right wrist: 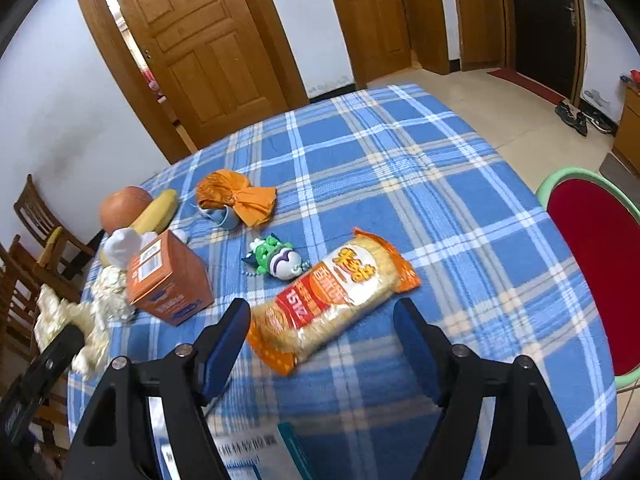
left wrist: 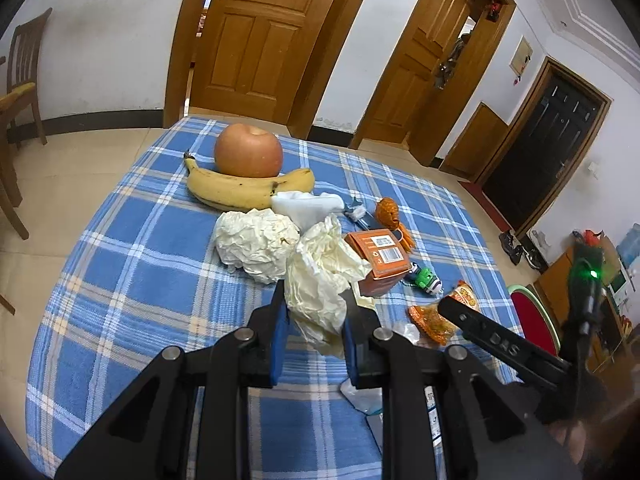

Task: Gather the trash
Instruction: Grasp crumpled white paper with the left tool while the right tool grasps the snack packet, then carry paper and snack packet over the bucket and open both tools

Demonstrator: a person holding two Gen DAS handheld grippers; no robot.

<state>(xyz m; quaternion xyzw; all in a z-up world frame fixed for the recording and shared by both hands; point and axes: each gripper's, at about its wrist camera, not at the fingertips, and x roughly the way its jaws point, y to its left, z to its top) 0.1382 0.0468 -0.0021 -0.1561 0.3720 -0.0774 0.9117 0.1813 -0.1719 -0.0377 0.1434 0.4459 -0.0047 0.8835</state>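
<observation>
In the left wrist view my left gripper (left wrist: 315, 300) is shut on a crumpled cream paper (left wrist: 320, 268), held just above the blue checked tablecloth (left wrist: 120, 260). A second crumpled paper ball (left wrist: 256, 244) and a white tissue (left wrist: 308, 204) lie just beyond it. In the right wrist view my right gripper (right wrist: 322, 312) stands open over an orange snack packet (right wrist: 340, 292) that lies flat between its blue pads (right wrist: 228, 336); the pads do not press on it. The same packet (left wrist: 434, 318) shows at the right of the left view, beside a black finger (left wrist: 480, 328) of the right gripper.
An apple (left wrist: 248, 152) and a banana (left wrist: 244, 190) lie at the far side. An orange carton (right wrist: 168, 280), a green toy figure (right wrist: 276, 258) and an orange cloth bundle (right wrist: 236, 198) sit mid-table. A red stool (right wrist: 596, 264) stands off the right edge, wooden chairs (right wrist: 36, 220) on the left.
</observation>
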